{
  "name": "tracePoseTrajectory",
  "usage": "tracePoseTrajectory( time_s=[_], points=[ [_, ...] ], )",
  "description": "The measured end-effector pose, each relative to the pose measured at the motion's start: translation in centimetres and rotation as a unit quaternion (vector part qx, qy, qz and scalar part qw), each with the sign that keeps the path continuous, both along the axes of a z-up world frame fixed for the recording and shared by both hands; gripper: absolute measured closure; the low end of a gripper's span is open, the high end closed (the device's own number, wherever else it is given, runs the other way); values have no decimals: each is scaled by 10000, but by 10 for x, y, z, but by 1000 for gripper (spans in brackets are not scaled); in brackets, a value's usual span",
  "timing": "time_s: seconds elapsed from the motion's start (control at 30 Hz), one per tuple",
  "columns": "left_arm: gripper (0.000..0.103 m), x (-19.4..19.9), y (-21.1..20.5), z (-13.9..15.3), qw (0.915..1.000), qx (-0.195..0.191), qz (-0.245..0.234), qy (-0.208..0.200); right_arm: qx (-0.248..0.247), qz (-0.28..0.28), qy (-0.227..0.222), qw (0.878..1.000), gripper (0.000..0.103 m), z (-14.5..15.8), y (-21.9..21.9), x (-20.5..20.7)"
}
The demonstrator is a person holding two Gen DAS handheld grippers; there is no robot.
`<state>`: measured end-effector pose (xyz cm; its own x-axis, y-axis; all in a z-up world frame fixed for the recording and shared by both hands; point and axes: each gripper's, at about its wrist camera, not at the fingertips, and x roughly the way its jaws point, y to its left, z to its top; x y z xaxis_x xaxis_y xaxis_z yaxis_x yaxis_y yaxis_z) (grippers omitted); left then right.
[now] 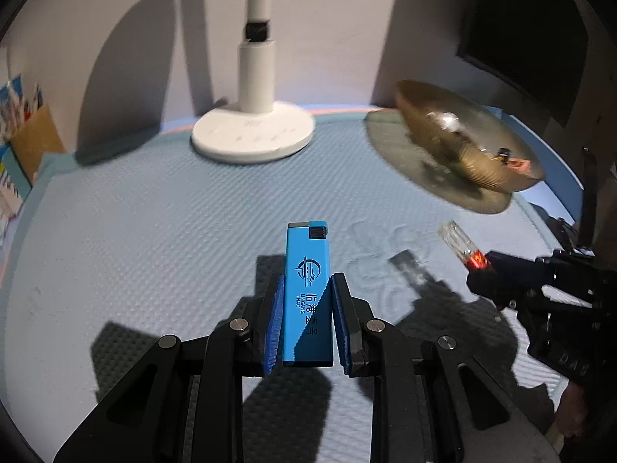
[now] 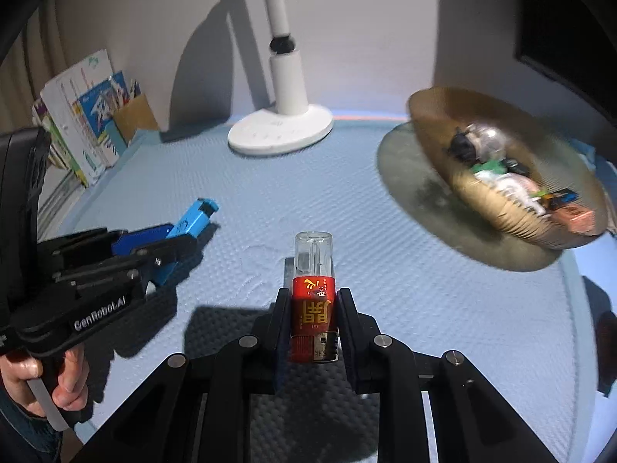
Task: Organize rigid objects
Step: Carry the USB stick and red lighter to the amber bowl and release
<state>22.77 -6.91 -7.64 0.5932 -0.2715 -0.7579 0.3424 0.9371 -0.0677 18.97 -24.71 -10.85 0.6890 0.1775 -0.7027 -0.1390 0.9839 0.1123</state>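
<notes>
Between my left gripper's (image 1: pixel 306 310) ribbed blue pads (image 1: pixel 274 324) sits a blue lighter (image 1: pixel 307 289) of smooth, faintly glossy plastic with a dull grey metal cap, and my right gripper (image 2: pixel 313 318), all matt black plastic with bright steel pins, pinches a red lighter (image 2: pixel 313 301) whose glossy printed wrap gives way to clear, glassy plastic. Under both lies a light blue mat (image 1: pixel 154 231), matt and finely dimpled. The gold bowl (image 2: pixel 513 177) looks like finely ridged, shiny metal, the lamp base (image 2: pixel 280 133) smooth white satin plastic, and the booklets (image 2: pixel 88 112) glossy printed paper.
</notes>
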Motion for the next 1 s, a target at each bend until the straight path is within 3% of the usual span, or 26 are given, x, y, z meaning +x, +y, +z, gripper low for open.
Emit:
tracePoseTrajectory(
  time_s=[0.27, 0.4, 0.6, 0.8, 0.83, 0.9, 0.97, 1.0],
  points=[
    [82, 13, -63, 64, 9956, -138, -678, -635, -30, -879, -781, 9931, 81, 70, -64, -10],
    [82, 36, -108, 80, 9921, -219, -963, -770, 29, -1591, -758, 9843, 81, 83, -108, 4],
    [82, 69, -166, 69, 9899, -346, -1270, -521, 293, -2266, -350, 9729, 81, 74, -157, 30],
    [82, 84, -193, 53, 9893, -375, -1363, -365, 283, -2332, -215, 9718, 81, 63, -170, 49],
    [75, 85, -193, 53, 9898, -380, -1316, -400, 303, -2295, -264, 9725, 81, 62, -172, 51],
    [54, 81, -188, 57, 9912, -270, -1168, -563, 352, -2273, -272, 9728, 71, 60, -177, 55],
    [32, 75, -178, 62, 9913, -178, -1037, -788, 449, -2308, -275, 9716, 49, 58, -181, 53],
    [21, 71, -171, 65, 9911, -167, -965, -897, 535, -2293, -328, 9713, 48, 58, -181, 49]
  ],
)
